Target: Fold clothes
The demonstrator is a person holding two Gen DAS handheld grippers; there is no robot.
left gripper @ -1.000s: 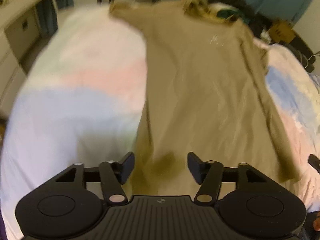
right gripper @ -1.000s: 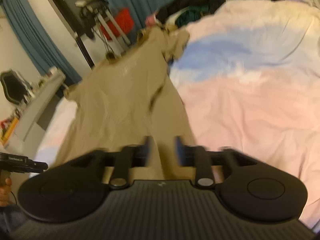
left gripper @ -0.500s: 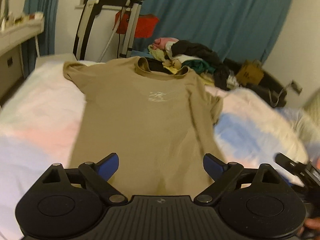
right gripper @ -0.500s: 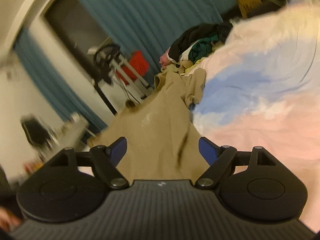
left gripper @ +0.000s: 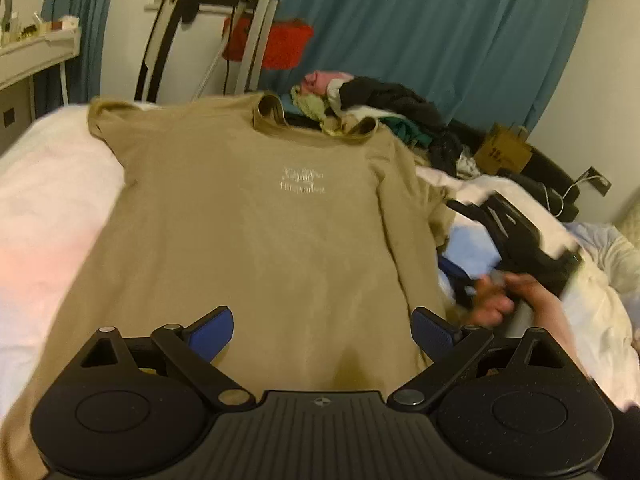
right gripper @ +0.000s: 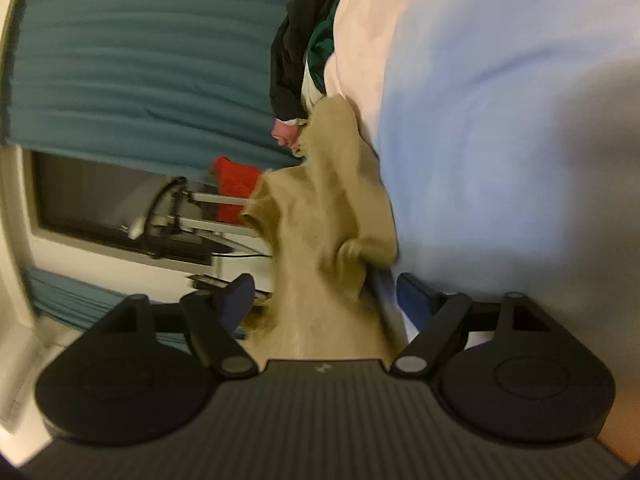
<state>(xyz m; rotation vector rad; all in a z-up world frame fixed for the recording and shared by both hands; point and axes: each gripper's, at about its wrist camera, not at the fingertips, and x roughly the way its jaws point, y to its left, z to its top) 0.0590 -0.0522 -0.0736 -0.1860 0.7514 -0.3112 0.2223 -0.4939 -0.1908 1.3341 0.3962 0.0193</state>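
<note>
A tan t-shirt (left gripper: 260,232) with a small white chest print lies flat and face up on the bed, collar at the far end. My left gripper (left gripper: 322,330) is open and empty, hovering above the shirt's near hem. My right gripper (right gripper: 324,296) is open, rolled on its side, with the shirt's right side and bunched sleeve (right gripper: 332,216) between its fingers. In the left wrist view the right gripper (left gripper: 516,240) shows blurred in a hand beside the shirt's right edge.
The bed (left gripper: 44,200) has a pastel pink, white and blue cover. A pile of mixed clothes (left gripper: 376,108) lies beyond the collar. Teal curtains (left gripper: 440,40), a metal frame with a red item (left gripper: 280,44) and a shelf (left gripper: 36,48) stand behind.
Both grippers opened and let go of the shirt, which now lies spread flat. The left gripper pulled back to the hem. The right gripper rolled sideways and moved to the shirt's right edge.
</note>
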